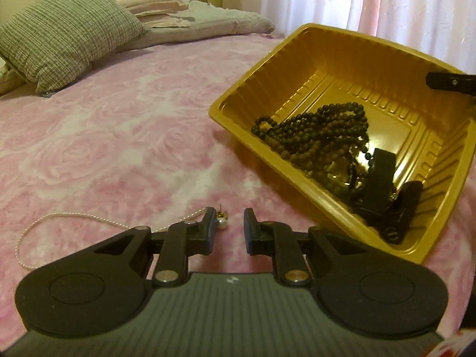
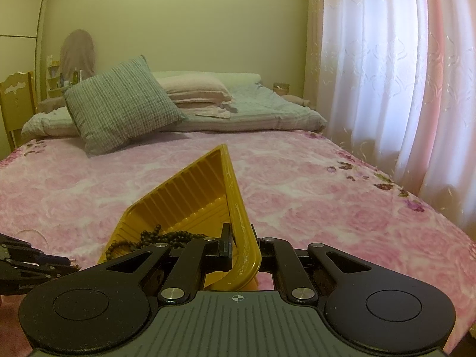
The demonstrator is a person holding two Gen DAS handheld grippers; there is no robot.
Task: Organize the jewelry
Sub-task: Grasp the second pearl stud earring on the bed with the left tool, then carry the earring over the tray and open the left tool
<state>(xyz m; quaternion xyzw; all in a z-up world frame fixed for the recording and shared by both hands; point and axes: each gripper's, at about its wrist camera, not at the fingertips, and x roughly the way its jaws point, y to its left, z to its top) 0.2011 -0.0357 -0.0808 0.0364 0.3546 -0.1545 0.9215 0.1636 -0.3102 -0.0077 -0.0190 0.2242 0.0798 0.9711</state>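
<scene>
A gold plastic tray point(image 1: 297, 68) lies tilted on the pink bedspread and holds dark bead necklaces point(image 1: 312, 134) and black clips point(image 1: 386, 196). My left gripper point(image 1: 229, 229) is open, low over the bed beside the tray's near corner. A pearl earring point(image 1: 222, 219) lies just inside its left finger, and a thin pearl chain point(image 1: 59, 217) trails off to the left. My right gripper point(image 2: 241, 245) is shut on the tray's rim point(image 2: 238, 208), tipping the tray up; the beads point(image 2: 166, 236) show inside it.
A grey-green cushion point(image 1: 68, 32) and folded pink towels point(image 1: 148, 3) sit at the head of the bed. White and pink curtains point(image 2: 386, 74) hang along the right side. A wooden chair point(image 2: 17, 101) stands far left.
</scene>
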